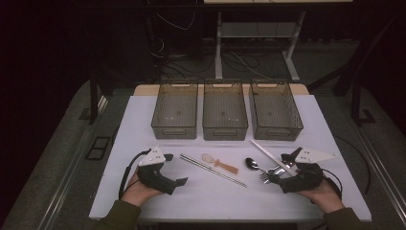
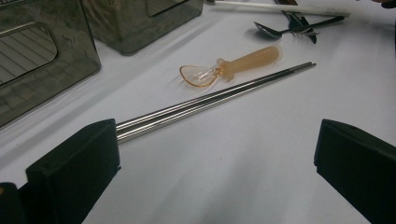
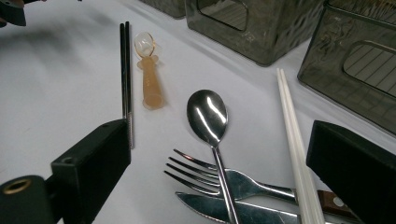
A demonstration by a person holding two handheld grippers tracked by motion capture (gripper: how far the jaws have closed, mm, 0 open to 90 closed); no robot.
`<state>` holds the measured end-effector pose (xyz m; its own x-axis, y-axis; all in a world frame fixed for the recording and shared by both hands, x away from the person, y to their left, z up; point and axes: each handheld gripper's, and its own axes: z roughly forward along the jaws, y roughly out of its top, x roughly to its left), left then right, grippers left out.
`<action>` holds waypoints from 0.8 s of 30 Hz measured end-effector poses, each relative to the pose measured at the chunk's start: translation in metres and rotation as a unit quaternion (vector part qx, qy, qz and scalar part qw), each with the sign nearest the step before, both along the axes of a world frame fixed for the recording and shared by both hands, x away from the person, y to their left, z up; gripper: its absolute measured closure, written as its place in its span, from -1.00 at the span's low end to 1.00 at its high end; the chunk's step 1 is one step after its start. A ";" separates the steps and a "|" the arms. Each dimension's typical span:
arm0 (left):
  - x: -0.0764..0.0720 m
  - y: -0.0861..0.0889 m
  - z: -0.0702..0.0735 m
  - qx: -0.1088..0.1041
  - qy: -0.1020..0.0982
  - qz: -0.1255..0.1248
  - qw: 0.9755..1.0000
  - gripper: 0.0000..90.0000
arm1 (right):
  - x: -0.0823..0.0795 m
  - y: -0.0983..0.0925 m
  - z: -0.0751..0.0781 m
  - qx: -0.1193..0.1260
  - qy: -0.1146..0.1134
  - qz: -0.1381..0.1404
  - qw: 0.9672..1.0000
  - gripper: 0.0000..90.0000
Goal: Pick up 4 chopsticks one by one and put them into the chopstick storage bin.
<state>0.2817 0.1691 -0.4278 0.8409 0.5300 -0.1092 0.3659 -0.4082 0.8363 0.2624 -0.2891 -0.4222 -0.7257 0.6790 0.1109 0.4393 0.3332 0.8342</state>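
Both claws gape empty: left claw [image 2: 215,172] behind steel chopsticks [image 2: 210,99], right claw [image 3: 219,182] over fork [image 3: 219,179].

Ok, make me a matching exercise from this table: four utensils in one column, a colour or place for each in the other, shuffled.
Things:
1. metal chopsticks
2. small spoon
3. white chopsticks
4. metal spoon

Descriptions:
A. translucent orange, beside the metal chopsticks
B. lies across a fork and a knife
C. silver pair, ahead of the left gripper
D. pale pair, running toward the right-hand bin

Pairs: 1-C, 2-A, 3-D, 4-B
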 end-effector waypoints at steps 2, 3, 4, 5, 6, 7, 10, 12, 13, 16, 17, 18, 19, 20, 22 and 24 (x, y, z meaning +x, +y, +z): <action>0.000 0.000 0.000 0.000 0.001 0.000 1.000 -1.00 | 0.000 0.000 0.000 0.000 0.002 0.000 1.000 -0.85; 0.000 0.000 0.000 0.002 0.001 0.000 1.000 -1.00 | 0.000 -0.001 0.001 0.000 0.002 0.001 1.000 -0.85; 0.000 0.000 0.000 0.002 0.001 0.002 1.000 -1.00 | 0.000 -0.001 0.001 -0.001 0.003 0.000 1.000 -0.85; 0.000 -0.001 0.000 0.005 0.001 -0.002 1.000 -1.00 | 0.000 -0.001 0.002 -0.003 0.005 0.000 1.000 -0.85; 0.000 -0.001 0.000 0.005 0.001 -0.002 1.000 -1.00 | 0.000 -0.002 0.002 -0.003 0.006 0.001 1.000 -0.85; 0.000 -0.001 -0.001 0.005 0.003 -0.002 1.000 -1.00 | 0.000 -0.002 0.003 -0.002 0.008 0.002 1.000 -0.85; 0.000 -0.002 -0.001 0.003 0.005 0.000 1.000 -1.00 | 0.001 -0.004 0.005 -0.004 0.013 0.004 1.000 -0.85; 0.000 -0.002 -0.002 0.000 0.006 0.001 1.000 -1.00 | 0.002 -0.005 0.006 -0.003 0.017 0.006 1.000 -0.85; 0.000 -0.002 -0.001 0.000 0.006 0.001 1.000 -1.00 | 0.002 -0.005 0.006 -0.004 0.019 0.006 1.000 -0.85; -0.001 -0.002 -0.001 -0.003 0.007 0.002 1.000 -1.00 | 0.002 -0.008 0.009 -0.009 0.018 0.005 1.000 -0.85; -0.001 -0.002 -0.001 -0.001 0.007 0.001 1.000 -1.00 | 0.002 -0.009 0.009 -0.011 0.018 0.004 1.000 -0.85; -0.001 -0.002 -0.001 -0.001 0.007 0.001 1.000 -1.00 | 0.002 -0.009 0.009 -0.011 0.018 0.004 1.000 -0.85; -0.002 -0.002 -0.001 0.000 0.006 -0.001 1.000 -1.00 | 0.002 -0.010 0.010 -0.014 0.019 0.003 1.000 -0.85; -0.002 -0.003 -0.001 0.000 0.006 -0.002 1.000 -1.00 | 0.002 -0.011 0.010 -0.020 0.017 0.000 1.000 -0.85; -0.002 -0.003 -0.001 0.000 0.005 -0.002 1.000 -1.00 | 0.002 -0.012 0.011 -0.019 0.018 -0.001 1.000 -0.85; -0.002 -0.003 -0.001 -0.001 0.004 -0.003 1.000 -1.00 | 0.002 -0.014 0.011 -0.020 0.022 -0.004 1.000 -0.83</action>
